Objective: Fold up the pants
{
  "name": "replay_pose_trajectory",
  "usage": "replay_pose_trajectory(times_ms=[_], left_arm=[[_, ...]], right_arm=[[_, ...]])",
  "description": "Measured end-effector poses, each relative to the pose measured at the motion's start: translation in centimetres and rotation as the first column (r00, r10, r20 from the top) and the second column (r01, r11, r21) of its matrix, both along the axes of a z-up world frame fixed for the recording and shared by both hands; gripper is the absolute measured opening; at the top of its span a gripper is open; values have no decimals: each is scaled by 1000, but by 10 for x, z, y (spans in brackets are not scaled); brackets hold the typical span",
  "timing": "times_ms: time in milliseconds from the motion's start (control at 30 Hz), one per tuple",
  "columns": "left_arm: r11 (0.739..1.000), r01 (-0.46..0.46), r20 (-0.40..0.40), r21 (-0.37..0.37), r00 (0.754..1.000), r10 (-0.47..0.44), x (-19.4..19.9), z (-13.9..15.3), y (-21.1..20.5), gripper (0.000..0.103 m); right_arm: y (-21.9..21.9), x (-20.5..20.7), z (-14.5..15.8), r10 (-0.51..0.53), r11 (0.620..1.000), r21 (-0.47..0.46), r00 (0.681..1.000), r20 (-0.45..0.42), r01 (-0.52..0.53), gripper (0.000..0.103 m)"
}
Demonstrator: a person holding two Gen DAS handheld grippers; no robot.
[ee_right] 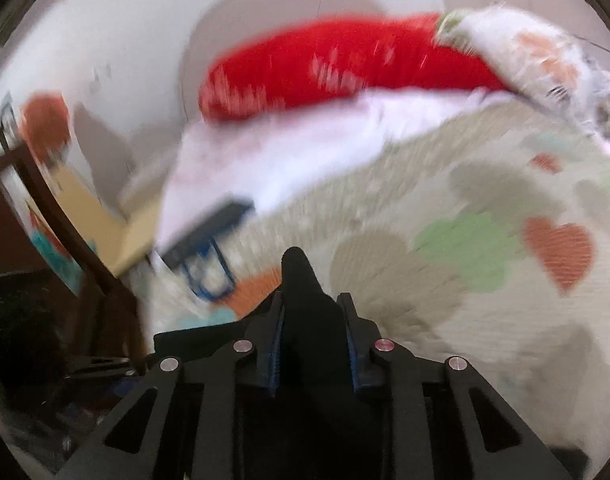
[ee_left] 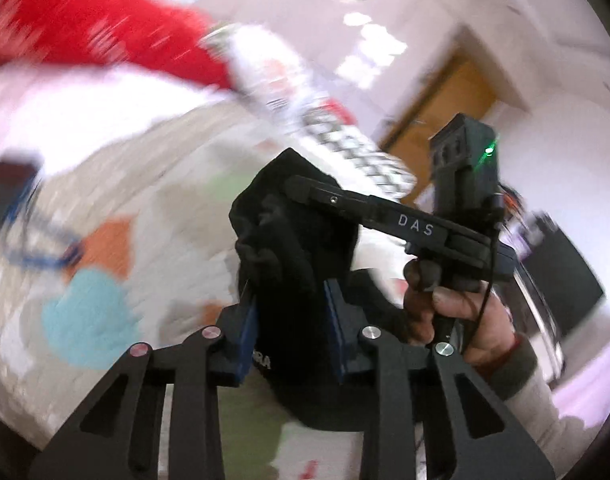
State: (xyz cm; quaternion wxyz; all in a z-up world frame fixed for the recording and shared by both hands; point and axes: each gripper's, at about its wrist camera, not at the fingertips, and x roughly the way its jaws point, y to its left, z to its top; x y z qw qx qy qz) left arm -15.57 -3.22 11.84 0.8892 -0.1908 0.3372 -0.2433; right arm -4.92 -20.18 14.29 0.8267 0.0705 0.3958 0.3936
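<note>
The black pants (ee_left: 293, 240) are bunched and lifted above the bed. My left gripper (ee_left: 291, 312) is shut on a thick fold of them between its blue pads. In the left wrist view my right gripper (ee_left: 301, 184) reaches in from the right, held by a hand (ee_left: 457, 312), with its finger against the same bunch. In the right wrist view my right gripper (ee_right: 311, 320) is shut on a black fold of the pants (ee_right: 305, 304) that sticks up between the fingers. Both views are motion-blurred.
A bedspread with coloured hearts (ee_right: 485, 248) lies below. A red pillow (ee_right: 329, 68) and a white patterned pillow (ee_right: 537, 56) lie at the bed's far side. A dark flat object with a blue strap (ee_right: 209, 232) rests on the bed. A wooden door (ee_left: 437, 104) stands behind.
</note>
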Motion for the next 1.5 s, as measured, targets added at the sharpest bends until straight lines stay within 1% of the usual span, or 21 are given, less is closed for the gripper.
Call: replay_pose_trajectory(times_ms=[100,167,200,300,367,433,467,500,533,600,700,800,900,933,1000,1033,1067,1200,1333,1433,1500], left_arm=[[987,156,111,45,981,-160,-18,26,-48,27],[969,238,107,70,964,-244,-18,25,-79,27],[955,288,87,68,952,-293,-18,20,-95,27],[890,452,-2,60,892,-453,-18,-8,-144,29],[842,532,-84,95,847,-526,-24,-28,-173,30],[817,567,-145,104,821,-552,-25,-37,-184,32],[812,576,-148,95,815,-561,-26,-35,-182,32],[811,578,-134,91,814,-565,-27,-30,-177,39],[816,570,-110,98,821,-560,-28,-23,-169,54],[842,524,-49,123,851,-523,-29,-6,-147,73],[871,469,-3,144,881,-473,-23,5,-119,76],[902,391,-3,184,918,-397,-16,2,-99,77],[918,348,-38,190,937,-348,-8,-10,-92,77],[922,340,-39,184,940,-339,-8,-14,-89,77],[926,326,-45,189,945,-323,-10,-21,-83,77],[927,324,-50,190,946,-320,-9,-23,-83,77],[927,325,-55,189,946,-320,-6,-25,-86,77],[926,337,-43,172,941,-334,-3,-19,-97,77],[923,361,-50,133,933,-357,2,-22,-116,82],[909,388,-121,155,920,-372,7,-46,-136,82],[894,398,-164,205,915,-370,6,-62,-145,82]], right_arm=[[-57,-22,25,-87,993,88,995,44,83,23],[-103,-45,28,-181,980,96,982,57,175,23],[-118,-51,25,-221,972,96,974,47,216,25],[-178,-79,0,-447,894,22,895,-10,447,53],[-211,-99,-19,-541,841,-56,839,-66,538,58],[-228,-114,-27,-577,817,-77,811,-99,572,59],[-236,-123,-30,-593,806,-76,798,-112,588,66],[-241,-132,-31,-603,798,-63,788,-122,600,71],[-247,-142,-32,-612,789,-38,779,-133,613,80],[-254,-156,-34,-616,781,9,772,-159,625,86],[-243,-156,-45,-558,806,80,798,-229,586,91],[-219,-144,-58,-527,830,40,807,-265,556,91],[-206,-138,-77,-529,829,6,786,-321,560,91],[-202,-136,-80,-527,827,17,786,-324,562,88],[-191,-136,-79,-511,842,19,809,-289,539,61],[-184,-136,-74,-498,856,6,828,-257,516,30],[-182,-137,-70,-505,855,-5,832,-229,518,25],[-173,-148,-37,-506,863,-47,858,-88,504,21],[-187,-162,-13,-548,834,-73,836,-1,547,20],[-207,-160,-38,-578,815,-117,812,-84,568,22],[-211,-156,-58,-606,790,-202,787,-116,579,35]])
